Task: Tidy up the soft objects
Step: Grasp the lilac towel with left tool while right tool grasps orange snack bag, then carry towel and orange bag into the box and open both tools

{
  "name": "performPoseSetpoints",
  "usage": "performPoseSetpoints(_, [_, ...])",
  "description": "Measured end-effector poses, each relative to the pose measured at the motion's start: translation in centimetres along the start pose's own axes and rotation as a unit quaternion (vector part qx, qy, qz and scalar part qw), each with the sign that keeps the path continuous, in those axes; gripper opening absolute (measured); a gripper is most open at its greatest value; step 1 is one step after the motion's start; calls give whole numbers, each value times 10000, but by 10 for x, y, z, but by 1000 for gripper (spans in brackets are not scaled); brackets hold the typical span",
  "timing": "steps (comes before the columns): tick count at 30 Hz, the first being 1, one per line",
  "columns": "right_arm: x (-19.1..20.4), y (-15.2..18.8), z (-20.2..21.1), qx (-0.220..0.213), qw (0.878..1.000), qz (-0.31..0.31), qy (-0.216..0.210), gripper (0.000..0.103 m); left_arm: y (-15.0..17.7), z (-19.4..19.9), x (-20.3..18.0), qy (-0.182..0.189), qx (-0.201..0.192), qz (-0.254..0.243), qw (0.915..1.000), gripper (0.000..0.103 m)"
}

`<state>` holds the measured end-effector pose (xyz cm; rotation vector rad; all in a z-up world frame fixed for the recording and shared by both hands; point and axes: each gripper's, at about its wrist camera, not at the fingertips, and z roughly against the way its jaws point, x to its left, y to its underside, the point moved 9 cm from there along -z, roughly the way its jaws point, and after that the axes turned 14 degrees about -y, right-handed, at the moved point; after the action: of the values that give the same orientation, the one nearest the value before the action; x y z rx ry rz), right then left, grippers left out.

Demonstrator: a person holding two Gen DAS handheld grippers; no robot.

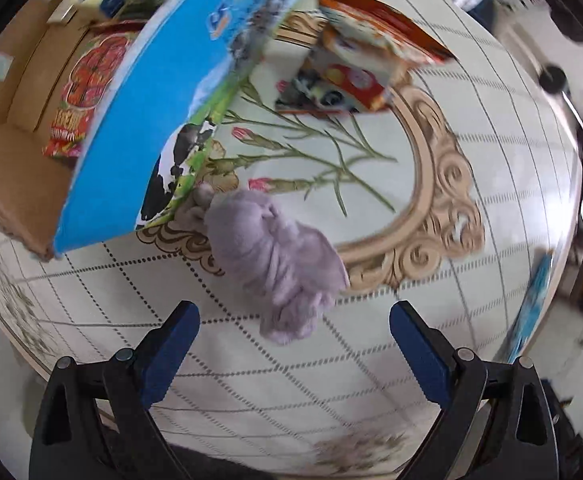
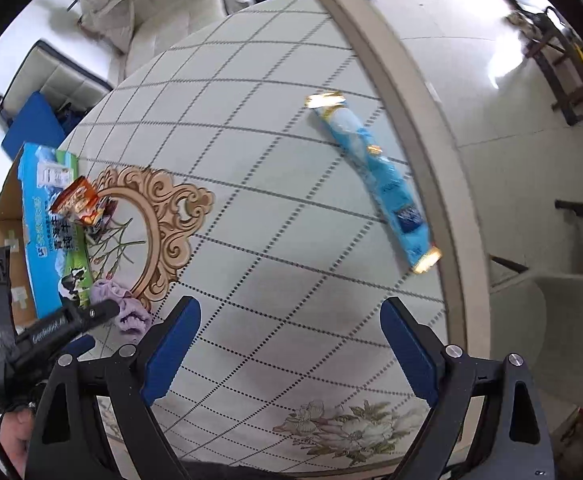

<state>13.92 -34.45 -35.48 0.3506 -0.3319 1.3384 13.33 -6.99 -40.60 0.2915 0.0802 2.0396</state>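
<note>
A crumpled lilac soft cloth (image 1: 279,256) lies on the patterned table, just ahead of my left gripper (image 1: 294,314), which is open and empty with the cloth's near end between its fingertips' line. The cloth also shows small at the left of the right wrist view (image 2: 125,308), partly behind the left gripper's body. My right gripper (image 2: 290,312) is open and empty over bare tablecloth. A long blue snack packet (image 2: 379,176) lies ahead of it near the table's right edge.
A blue milk carton box (image 1: 163,112) stands tilted left of the cloth, beside a cardboard box (image 1: 15,152) holding a red packet (image 1: 83,92). An orange-red snack box (image 1: 363,64) lies further back. The table edge (image 2: 403,92) runs along the right; floor and chairs lie beyond.
</note>
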Motion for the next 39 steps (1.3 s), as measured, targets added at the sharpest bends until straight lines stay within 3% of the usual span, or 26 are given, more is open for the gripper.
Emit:
performPoseSetpoints(5, [67,-32,-41,603,9901,1121,-593,94,-7,-26,-1,148,232,496,9984,98])
performPoseSetpoints(10, [135,-64,-97,1313,9578,2469,-670,93,-11,-36,13,132,68,854,9962,97])
performPoseSetpoints(15, [179,-81,-140,1659,9464,2628,-884,93,-5,-45,30,107,-82,1015,9947,96])
performPoseSetpoints(18, [197,-85,-161,1800,9422,2673,-918,93,-3,-46,34,122,-124,1073,9941,86])
performPoseSetpoints(20, [205,-86,-172,1838,9415,2684,-885,91,-2,-48,37,140,-146,1097,9938,60])
performPoseSetpoints(23, [215,-86,-182,1918,9410,2609,-979,74,-9,-48,35,151,-144,1110,9936,46])
performPoseSetpoints(24, [218,-86,-183,1934,9416,2561,-1021,62,-9,-48,36,145,-154,1104,9937,44])
performPoseSetpoints(30, [222,-93,-175,1655,9510,2487,-799,44,0,-43,24,117,-202,943,9953,39])
performPoseSetpoints(39, [189,-96,-105,1028,9689,2113,-775,42,41,-16,-12,182,-507,207,9983,38])
